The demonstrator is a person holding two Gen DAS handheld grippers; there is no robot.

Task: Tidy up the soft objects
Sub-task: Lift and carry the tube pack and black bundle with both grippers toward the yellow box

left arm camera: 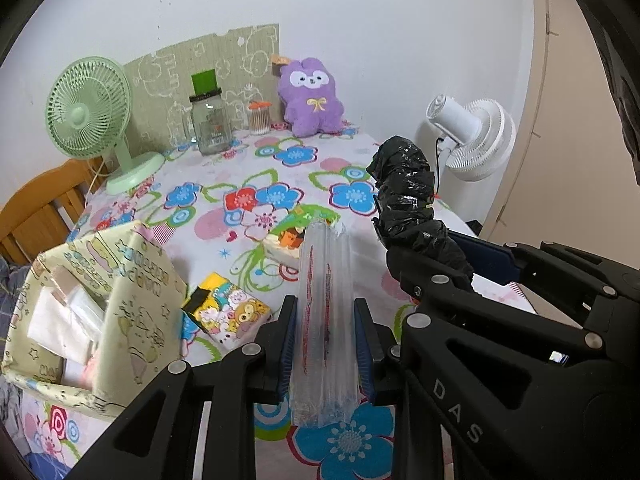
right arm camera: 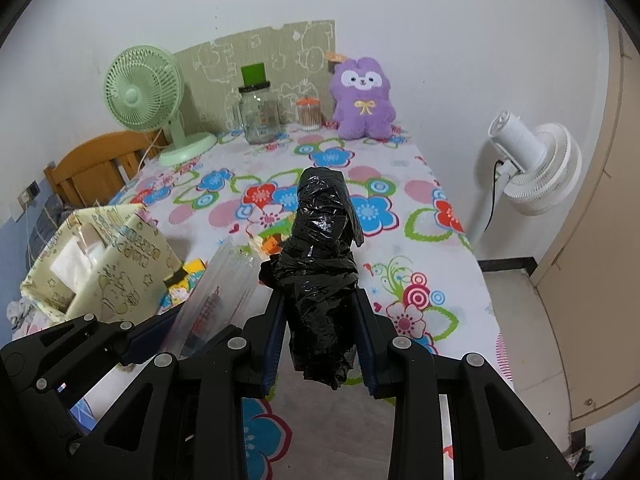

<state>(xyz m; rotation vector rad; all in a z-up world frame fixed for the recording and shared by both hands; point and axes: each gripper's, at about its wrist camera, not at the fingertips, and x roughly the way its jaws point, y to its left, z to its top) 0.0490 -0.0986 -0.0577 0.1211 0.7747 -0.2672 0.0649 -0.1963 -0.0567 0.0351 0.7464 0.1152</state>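
The bench (right arm camera: 400, 216), under a floral cloth, carries everything. At its left edge sits a pale yellow-green fabric storage box (left arm camera: 136, 304) w/ cartoon print, already holding white tissue-like packs, so prob. the drop spot.

Next down in size: right tool (right arm camera: 320, 340), both pads pressed against a scrunched roll of black plastic bags (right arm camera: 320, 248). The roll stands up past the tips, clear of the cloth, centre-bench. In the left view the same roll shows at right, just beside the other tool's load.

Left tool (left arm camera: 325, 344) is pinching a folded stack of clear plastic bags (left arm camera: 325, 300) w/ red print, nearly pressed together on it. The stack is upright, its lower end hanging below the pads, off the cloth.

Smaller, lying loose on the bench: a yellow cartoon tissue pack (left arm camera: 228, 312) just beside the box, and a green/orange pack (left arm camera: 296, 232) further in, behind the clear stack.

Step, as I read it: both items gripped and lifted, carry phase, not yet placed.

Next move prob. calls for swinging left toward the box, one tool at a time since the mouth looks narrow, clearing the rim, then lowering in before letting go. Thin film is slippery, so the grip needs to stay firm until the load is over the box. The two packs are left for after.
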